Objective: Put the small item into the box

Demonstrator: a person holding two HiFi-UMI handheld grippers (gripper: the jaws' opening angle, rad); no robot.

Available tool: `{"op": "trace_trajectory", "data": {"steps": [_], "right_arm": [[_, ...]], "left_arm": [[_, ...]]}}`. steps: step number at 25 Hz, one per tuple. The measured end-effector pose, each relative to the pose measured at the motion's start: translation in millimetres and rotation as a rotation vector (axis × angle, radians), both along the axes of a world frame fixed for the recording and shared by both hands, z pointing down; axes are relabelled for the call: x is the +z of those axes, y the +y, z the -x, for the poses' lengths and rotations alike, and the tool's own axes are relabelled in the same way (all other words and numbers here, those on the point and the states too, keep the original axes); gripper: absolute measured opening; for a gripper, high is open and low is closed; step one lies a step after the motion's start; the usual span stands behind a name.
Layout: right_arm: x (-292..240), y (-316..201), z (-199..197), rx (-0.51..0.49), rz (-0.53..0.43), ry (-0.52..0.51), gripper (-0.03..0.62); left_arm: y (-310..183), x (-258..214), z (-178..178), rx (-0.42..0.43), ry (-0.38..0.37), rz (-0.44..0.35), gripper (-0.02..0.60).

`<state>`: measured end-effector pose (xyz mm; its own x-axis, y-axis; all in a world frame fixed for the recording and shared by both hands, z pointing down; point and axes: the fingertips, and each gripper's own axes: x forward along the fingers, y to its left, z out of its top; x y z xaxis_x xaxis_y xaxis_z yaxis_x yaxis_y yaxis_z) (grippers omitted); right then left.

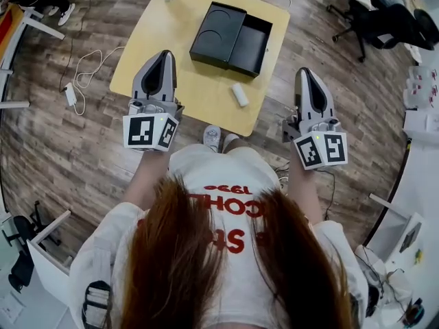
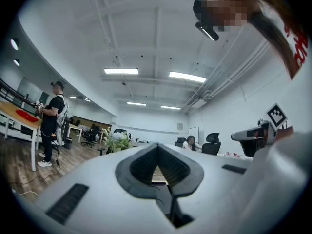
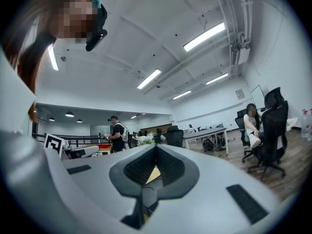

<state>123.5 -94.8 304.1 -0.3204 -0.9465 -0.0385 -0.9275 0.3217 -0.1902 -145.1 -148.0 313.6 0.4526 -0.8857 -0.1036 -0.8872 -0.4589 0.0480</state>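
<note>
Head view: from above the person's head, steeply down; nearly the whole table (image 1: 171,33) in frame. Cameras on left gripper (image 1: 163,56) and right gripper (image 1: 306,72): close behind their jaws, facing level over the table's near edge. Both catch the same standing person (image 2: 51,121) and a sliver of tabletop.

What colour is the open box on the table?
Black. The open rectangular box shows best in the head view.

Bright, even light from ceiling strip lights (image 2: 121,71); shadows soft; strong fisheye warping and dark corners; close foreground blurred.
</note>
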Motion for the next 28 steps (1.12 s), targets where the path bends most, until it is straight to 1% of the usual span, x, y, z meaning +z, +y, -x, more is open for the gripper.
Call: {"op": "trace_trajectory", "data": {"steps": [5, 9, 13, 17, 20, 21, 22, 23, 26, 28], "right_arm": [[3, -14, 6, -0.046, 0.028, 0.010, 0.005], [19, -25, 16, -0.099, 0.084, 0.024, 0.006], [60, -31, 30, -0.136, 0.197, 0.040, 0.006], [109, -33, 41, -0.157, 0.296, 0.120, 0.006], [145, -27, 52, -0.198, 0.394, 0.134, 0.009], [159, -24, 56, -0.215, 0.432, 0.141, 0.019], [174, -22, 61, -0.234, 0.471, 0.155, 0.064], [189, -20, 67, -0.255, 0.509, 0.177, 0.096], [232, -15, 82, -0.305, 0.604, 0.261, 0.160], [256, -14, 90, -0.326, 0.651, 0.303, 0.186]], "left_arm": [[-2, 10, -2, -0.022, 0.008, 0.029, 0.006], [-1, 20, -4, -0.029, 0.015, 0.050, 0.006], [-2, 36, -4, -0.045, 0.002, 0.077, 0.006], [-4, 55, -2, -0.054, -0.004, 0.105, 0.006], [-2, 70, 1, -0.063, -0.022, 0.135, 0.006], [-1, 75, 2, -0.068, -0.025, 0.148, 0.006], [1, 80, 3, -0.073, -0.028, 0.161, 0.006], [2, 86, 5, -0.078, -0.030, 0.174, 0.006], [5, 99, 9, -0.084, -0.043, 0.210, 0.006], [7, 108, 11, -0.090, -0.054, 0.231, 0.006]]}}
